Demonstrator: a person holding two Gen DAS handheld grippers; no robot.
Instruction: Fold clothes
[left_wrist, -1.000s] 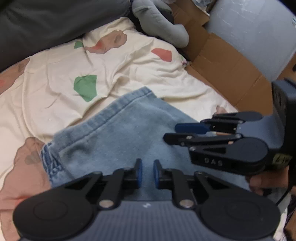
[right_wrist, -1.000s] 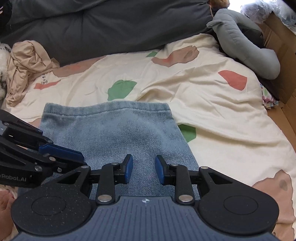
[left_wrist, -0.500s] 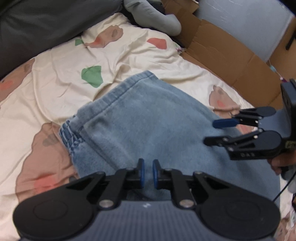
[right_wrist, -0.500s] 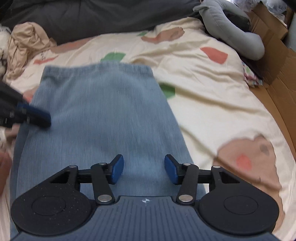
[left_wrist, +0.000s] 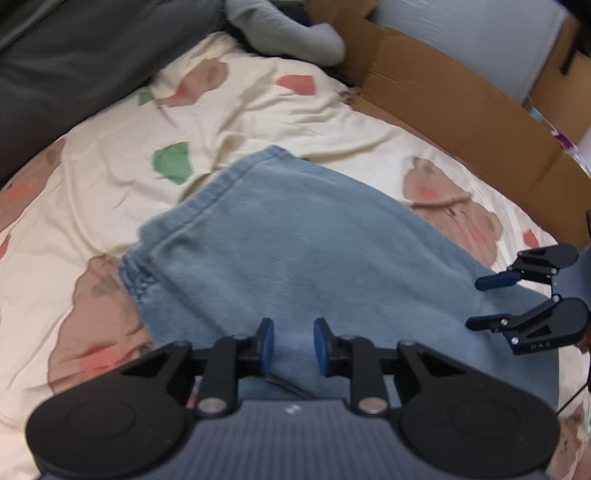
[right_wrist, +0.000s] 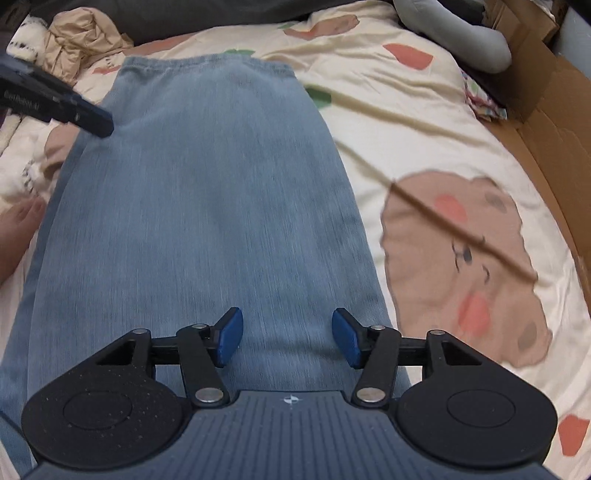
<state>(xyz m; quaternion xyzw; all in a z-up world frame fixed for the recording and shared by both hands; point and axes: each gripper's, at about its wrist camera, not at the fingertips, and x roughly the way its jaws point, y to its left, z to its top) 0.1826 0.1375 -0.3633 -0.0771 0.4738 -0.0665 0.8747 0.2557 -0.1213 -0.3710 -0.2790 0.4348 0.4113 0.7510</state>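
Light blue jeans (left_wrist: 295, 240) lie flat on a cream bedsheet (left_wrist: 110, 177) printed with bears, hem end farthest from me. My left gripper (left_wrist: 293, 336) hovers over the near denim; its jaws are opening and the pads press on nothing. At the right edge of the left wrist view my right gripper (left_wrist: 474, 304) hangs over the jeans' side. In the right wrist view the jeans (right_wrist: 207, 184) stretch away lengthwise. My right gripper (right_wrist: 287, 332) is above them with jaws opening wide and nothing gripped. A finger (right_wrist: 85, 118) of the left gripper shows at upper left.
Flattened cardboard (left_wrist: 461, 110) borders the bed on the right. A grey plush toy (left_wrist: 288, 33) and a dark blanket (left_wrist: 74, 55) lie at the far end. A crumpled beige garment (right_wrist: 81, 40) sits far left. A thin brown stick (right_wrist: 461, 236) crosses the bear print.
Both grippers have drawn back along the jeans, the right one farther, so more denim shows. Both pairs of jaws have spread wider. The two grippers have moved apart.
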